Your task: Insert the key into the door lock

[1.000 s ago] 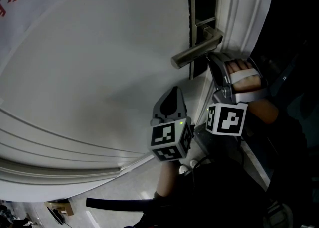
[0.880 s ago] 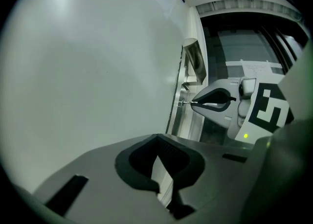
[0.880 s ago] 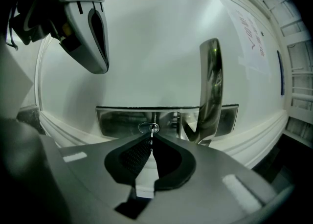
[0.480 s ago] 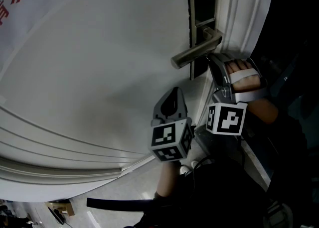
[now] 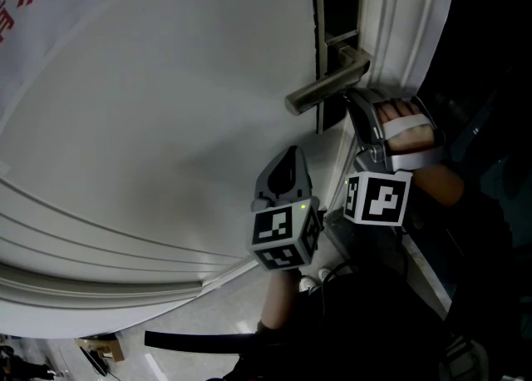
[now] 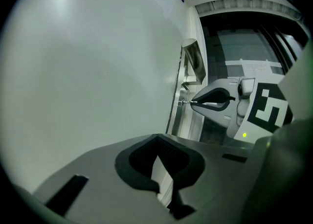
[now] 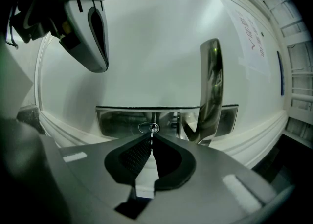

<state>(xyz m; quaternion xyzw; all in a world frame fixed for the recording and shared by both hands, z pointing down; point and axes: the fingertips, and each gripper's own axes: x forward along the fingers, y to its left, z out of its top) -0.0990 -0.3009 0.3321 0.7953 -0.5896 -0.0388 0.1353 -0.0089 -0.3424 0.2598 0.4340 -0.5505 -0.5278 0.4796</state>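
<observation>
A brushed-metal lock plate [image 5: 335,5] with a lever handle [image 5: 328,84] is fixed at the right edge of the white door [image 5: 166,105]. My right gripper [image 5: 352,98] sits just below the handle, shut on a thin key [image 7: 151,135]. The key's tip is at the oval keyhole [image 7: 148,128] in the lock plate [image 7: 117,120]. In the left gripper view the key [image 6: 187,102] bridges the right gripper [image 6: 194,102] and the plate. My left gripper [image 5: 289,151] hangs lower, close to the door face, shut with nothing in it.
The moulded door frame [image 5: 407,22] runs just right of the lock. Raised panel mouldings [image 5: 100,246] cross the lower door. A hand [image 5: 403,121] holds the right gripper. The lever handle [image 7: 210,86] juts out right beside the key.
</observation>
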